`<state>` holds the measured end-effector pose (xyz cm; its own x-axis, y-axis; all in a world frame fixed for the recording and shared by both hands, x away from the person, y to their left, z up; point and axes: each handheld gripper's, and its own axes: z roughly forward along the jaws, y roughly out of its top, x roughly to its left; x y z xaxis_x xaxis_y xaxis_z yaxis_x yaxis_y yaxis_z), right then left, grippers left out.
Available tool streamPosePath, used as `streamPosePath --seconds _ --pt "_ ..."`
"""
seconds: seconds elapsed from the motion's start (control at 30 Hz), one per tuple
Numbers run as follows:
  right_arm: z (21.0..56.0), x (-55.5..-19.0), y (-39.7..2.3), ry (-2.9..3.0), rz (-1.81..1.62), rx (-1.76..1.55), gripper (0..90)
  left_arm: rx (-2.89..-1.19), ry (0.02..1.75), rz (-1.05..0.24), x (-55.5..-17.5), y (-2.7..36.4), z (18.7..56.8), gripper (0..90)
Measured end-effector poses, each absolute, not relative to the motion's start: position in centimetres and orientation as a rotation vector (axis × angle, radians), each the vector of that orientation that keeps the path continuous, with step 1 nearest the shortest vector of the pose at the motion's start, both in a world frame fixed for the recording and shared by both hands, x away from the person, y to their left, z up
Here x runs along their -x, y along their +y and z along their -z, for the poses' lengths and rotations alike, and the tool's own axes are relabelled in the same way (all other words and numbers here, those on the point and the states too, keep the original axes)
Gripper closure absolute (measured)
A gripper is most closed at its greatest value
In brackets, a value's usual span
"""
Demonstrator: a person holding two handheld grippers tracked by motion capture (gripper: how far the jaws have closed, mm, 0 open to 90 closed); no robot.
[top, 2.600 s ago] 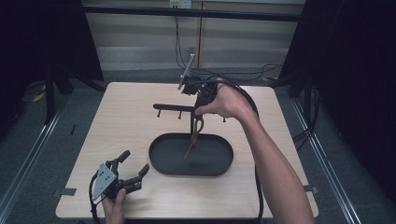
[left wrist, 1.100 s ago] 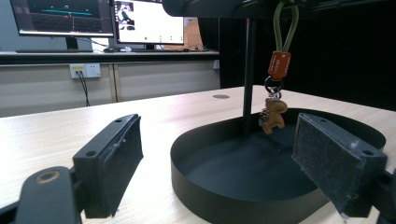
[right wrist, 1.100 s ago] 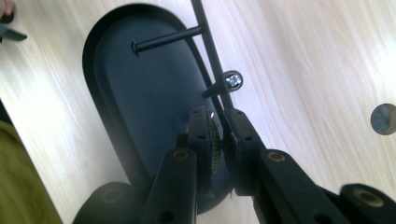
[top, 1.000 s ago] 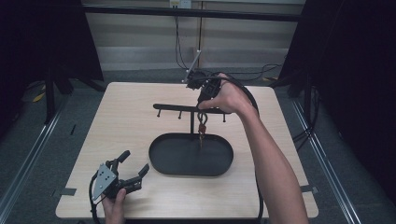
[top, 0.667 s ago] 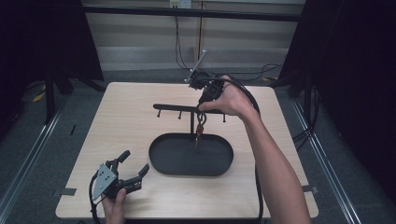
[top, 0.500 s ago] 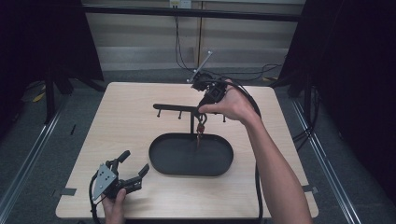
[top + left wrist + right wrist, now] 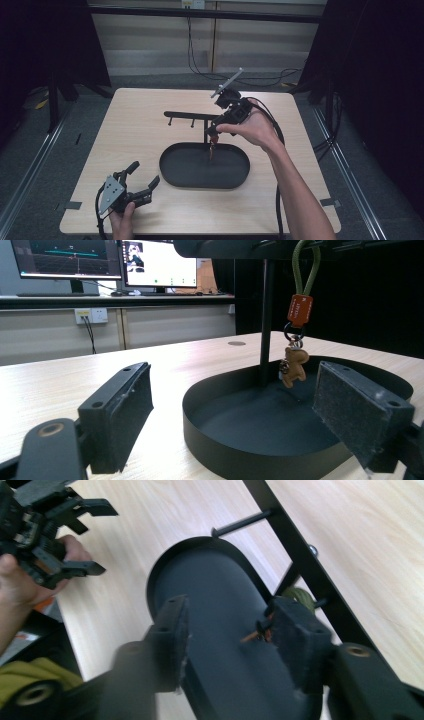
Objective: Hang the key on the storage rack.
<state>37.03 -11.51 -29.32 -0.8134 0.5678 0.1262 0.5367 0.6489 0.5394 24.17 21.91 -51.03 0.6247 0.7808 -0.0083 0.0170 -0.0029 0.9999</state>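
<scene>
A keychain with a green loop, an orange tag and a tan figure charm hangs from a peg of the black rack over the black oval tray. My right gripper hovers just above it, tilted down. Its jaws have just been opening, and in the right gripper view the keychain sits beside the right pad, free of both pads. My left gripper is held open at the table's front left, aimed at the tray.
The rack's post stands in the tray, and its crossbar carries further bare pegs on the left. Cables trail from both grippers. Monitors stand on a desk behind in the left gripper view. Bare tabletop lies left of the tray.
The right gripper has let go of the keychain, spread its jaws and drawn back toward the right. The keychain stays hanging on the peg. The left gripper has not moved.
</scene>
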Motion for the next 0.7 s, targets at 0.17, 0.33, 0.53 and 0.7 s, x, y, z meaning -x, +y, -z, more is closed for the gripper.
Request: streamPosePath --seconds 0.17,0.33,0.53,0.7 --pt "29.9 -35.8 -12.7 2.732 -1.016 -0.938 45.5 -1.466 0.711 -0.69 -24.2 21.9 51.0 15.7" --pt "30.6 -34.7 -13.5 2.687 -1.103 -0.901 42.3 -1.469 0.711 -0.69 -24.2 21.9 51.0 15.7" --pt "31.6 -32.7 -14.5 2.587 -1.176 -0.892 39.6 -1.468 0.711 -0.69 -24.2 21.9 51.0 15.7" --pt "33.0 -31.4 -15.5 2.533 -1.211 -0.91 36.8 -1.464 0.713 -0.688 -24.2 21.9 51.0 15.7"
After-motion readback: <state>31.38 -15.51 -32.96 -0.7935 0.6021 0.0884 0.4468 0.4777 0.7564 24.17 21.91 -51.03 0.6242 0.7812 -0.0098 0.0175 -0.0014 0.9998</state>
